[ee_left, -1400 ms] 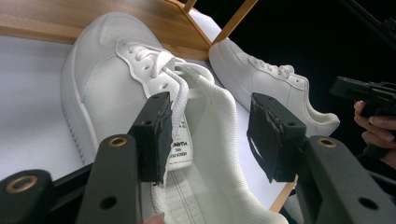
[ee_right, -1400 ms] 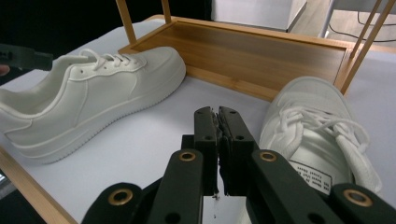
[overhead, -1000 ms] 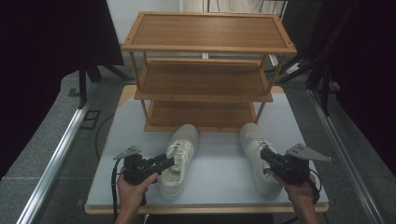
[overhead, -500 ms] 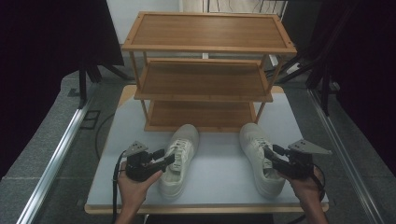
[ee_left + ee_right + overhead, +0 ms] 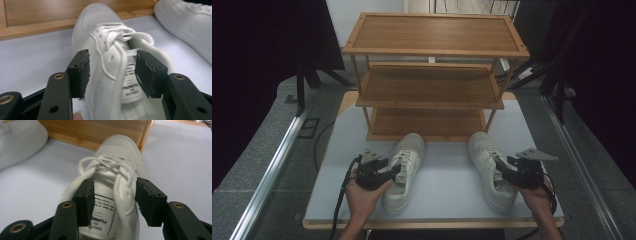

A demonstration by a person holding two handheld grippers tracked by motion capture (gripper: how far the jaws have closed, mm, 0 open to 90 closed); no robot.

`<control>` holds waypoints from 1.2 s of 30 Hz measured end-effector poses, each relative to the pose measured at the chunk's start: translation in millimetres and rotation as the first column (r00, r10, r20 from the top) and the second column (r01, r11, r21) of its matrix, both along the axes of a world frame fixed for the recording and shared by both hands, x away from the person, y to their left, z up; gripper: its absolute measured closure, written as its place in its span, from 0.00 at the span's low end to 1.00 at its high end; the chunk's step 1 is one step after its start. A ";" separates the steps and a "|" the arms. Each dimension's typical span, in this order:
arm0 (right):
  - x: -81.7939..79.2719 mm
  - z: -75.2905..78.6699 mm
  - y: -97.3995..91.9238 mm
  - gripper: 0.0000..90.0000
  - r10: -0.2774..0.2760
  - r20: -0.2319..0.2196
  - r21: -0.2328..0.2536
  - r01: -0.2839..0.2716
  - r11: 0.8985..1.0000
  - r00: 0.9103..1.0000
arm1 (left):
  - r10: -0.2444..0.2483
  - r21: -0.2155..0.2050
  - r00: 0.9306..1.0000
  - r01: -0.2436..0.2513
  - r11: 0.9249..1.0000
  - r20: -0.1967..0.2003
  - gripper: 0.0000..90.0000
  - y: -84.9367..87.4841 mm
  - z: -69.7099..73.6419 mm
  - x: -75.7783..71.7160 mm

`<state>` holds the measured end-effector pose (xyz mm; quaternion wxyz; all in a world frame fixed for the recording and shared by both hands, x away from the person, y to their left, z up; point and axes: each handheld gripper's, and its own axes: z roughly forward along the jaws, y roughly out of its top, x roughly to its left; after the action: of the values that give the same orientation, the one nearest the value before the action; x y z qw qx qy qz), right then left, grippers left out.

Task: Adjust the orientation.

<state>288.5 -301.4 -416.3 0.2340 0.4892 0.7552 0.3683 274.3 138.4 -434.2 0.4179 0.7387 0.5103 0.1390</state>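
We have two white lace-up leather sneakers on the pale grey counter (image 5: 447, 195), both toes pointing at the three-tier wooden shoe rack (image 5: 432, 85) that stands along the far edge. The left sneaker (image 5: 404, 167) lies near the middle of the near edge, the right sneaker (image 5: 489, 165) toward the near right corner.

Our left gripper (image 5: 393, 172) holds its jaws wide apart around the left sneaker's collar and tongue, pads clear of the leather in the left gripper view. Our right gripper (image 5: 503, 170) also stands apart, straddling the right sneaker's laces and tongue without pressing.

We judge the main risk to be closing on loose laces (image 5: 117, 192) or the soft tongue (image 5: 130, 85) alone: the shoe would then hang, swing and slip when lifted toward a shelf. A tilted sole could also catch a shelf edge.

Against the earlier frames, our right jaws have just been opening, from nearly together, with the tongue between them; the left jaws have just been opening slightly too. Both hands sit a little nearer the shoes' openings, and the sneakers lie where they did.
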 end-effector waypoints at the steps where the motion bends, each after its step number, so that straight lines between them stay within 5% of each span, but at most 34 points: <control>1: 2.1 -2.1 -0.6 0.56 -0.003 -0.010 -0.005 0.003 1.000 1.000 | 0.001 0.000 1.000 -0.001 1.000 -0.001 0.51 -0.4 -1.0 0.8; 17: 24.3 -17.9 -2.4 0.61 -0.039 -0.036 -0.018 0.039 0.999 0.999 | 0.029 0.026 0.998 -0.028 0.999 -0.050 0.54 -4.9 -14.6 17.6; 36: 21.7 -23.5 -1.3 0.58 -0.119 0.003 -0.069 0.119 0.990 0.993 | 0.051 0.009 0.997 -0.050 0.999 -0.055 0.62 -9.1 -18.1 23.2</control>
<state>310.2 -302.8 -439.8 0.2722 0.5251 0.7370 0.3271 297.5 129.4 -452.3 0.3972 0.7307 0.5396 0.1309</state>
